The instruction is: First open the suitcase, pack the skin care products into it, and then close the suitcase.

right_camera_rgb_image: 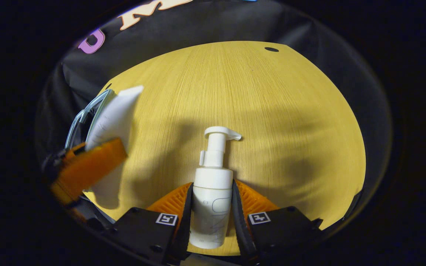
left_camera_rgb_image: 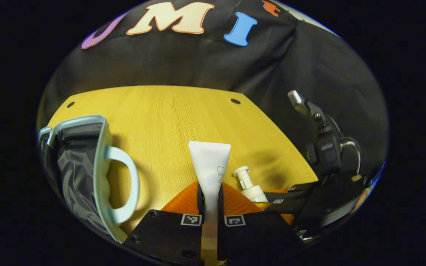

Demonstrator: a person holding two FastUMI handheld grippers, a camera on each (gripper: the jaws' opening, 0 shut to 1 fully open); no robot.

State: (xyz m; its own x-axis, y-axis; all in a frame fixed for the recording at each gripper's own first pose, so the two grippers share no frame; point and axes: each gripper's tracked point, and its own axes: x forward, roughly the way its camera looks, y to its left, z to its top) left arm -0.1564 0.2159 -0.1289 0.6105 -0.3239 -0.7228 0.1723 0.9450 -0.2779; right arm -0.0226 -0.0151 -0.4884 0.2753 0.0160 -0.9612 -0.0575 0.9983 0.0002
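My left gripper (left_camera_rgb_image: 210, 195) is shut on a white squeeze tube (left_camera_rgb_image: 210, 162), which stands up between its fingers above the table. The open suitcase (left_camera_rgb_image: 87, 162), pale blue with a dark lining and a handle, lies at the left of the left gripper view. My right gripper (right_camera_rgb_image: 211, 207) is shut on a white pump bottle (right_camera_rgb_image: 213, 184), upright over the table. In the right gripper view the left gripper (right_camera_rgb_image: 87, 168) holds the tube (right_camera_rgb_image: 113, 122) at the left, next to the suitcase rim (right_camera_rgb_image: 87, 111). The pump bottle (left_camera_rgb_image: 249, 184) and right gripper (left_camera_rgb_image: 290, 201) show at the right of the left gripper view.
A yellow wooden table (right_camera_rgb_image: 272, 111) spreads ahead, with small dark holes (right_camera_rgb_image: 271, 49) near its far corners. The booth's black cloth wall stands behind it. A dark camera mount with cables (left_camera_rgb_image: 327, 147) rises at the right in the left gripper view.
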